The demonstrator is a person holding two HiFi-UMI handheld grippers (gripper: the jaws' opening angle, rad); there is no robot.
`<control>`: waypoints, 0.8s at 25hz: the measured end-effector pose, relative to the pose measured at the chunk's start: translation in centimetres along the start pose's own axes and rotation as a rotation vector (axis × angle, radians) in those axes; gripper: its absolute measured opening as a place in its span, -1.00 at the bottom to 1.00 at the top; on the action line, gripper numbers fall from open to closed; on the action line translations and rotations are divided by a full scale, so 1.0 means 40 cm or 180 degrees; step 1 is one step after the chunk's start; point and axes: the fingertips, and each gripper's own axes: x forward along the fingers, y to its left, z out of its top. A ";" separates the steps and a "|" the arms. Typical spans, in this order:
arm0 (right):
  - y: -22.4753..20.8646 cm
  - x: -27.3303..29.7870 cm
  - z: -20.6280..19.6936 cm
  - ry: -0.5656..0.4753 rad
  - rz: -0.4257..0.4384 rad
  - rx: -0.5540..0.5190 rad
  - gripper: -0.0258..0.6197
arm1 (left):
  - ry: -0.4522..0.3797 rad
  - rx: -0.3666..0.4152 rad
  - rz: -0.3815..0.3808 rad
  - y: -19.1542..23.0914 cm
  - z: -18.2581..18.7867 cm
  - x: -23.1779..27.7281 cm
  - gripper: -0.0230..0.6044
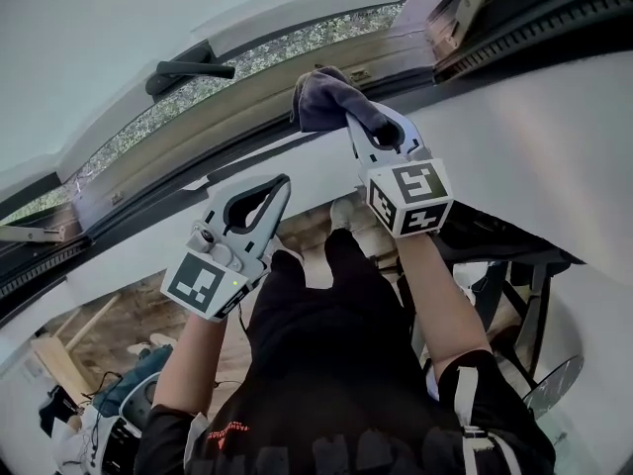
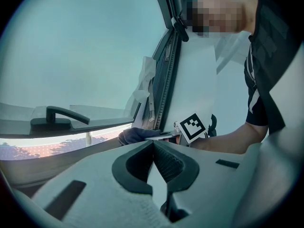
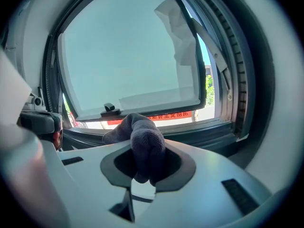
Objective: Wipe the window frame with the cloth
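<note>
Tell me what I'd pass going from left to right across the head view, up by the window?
First the window handle → the left tool, shut with nothing in it → the cloth → the right tool, shut on the cloth.

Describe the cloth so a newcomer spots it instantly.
Follow the window frame across the top of the head view. Right of the black handle, the cloth sits pinched in the right gripper: the only soft, dark, crumpled thing there.
</note>
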 end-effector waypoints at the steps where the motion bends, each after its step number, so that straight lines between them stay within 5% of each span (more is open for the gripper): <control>1: -0.010 -0.003 0.001 -0.0007 -0.0015 0.0009 -0.73 | -0.0017 0.0020 -0.0016 -0.002 0.004 0.009 -0.86; 20: -0.185 -0.054 0.010 -0.0086 -0.0304 0.0153 -0.73 | 0.0028 0.0030 -0.0145 -0.042 0.009 0.110 -0.86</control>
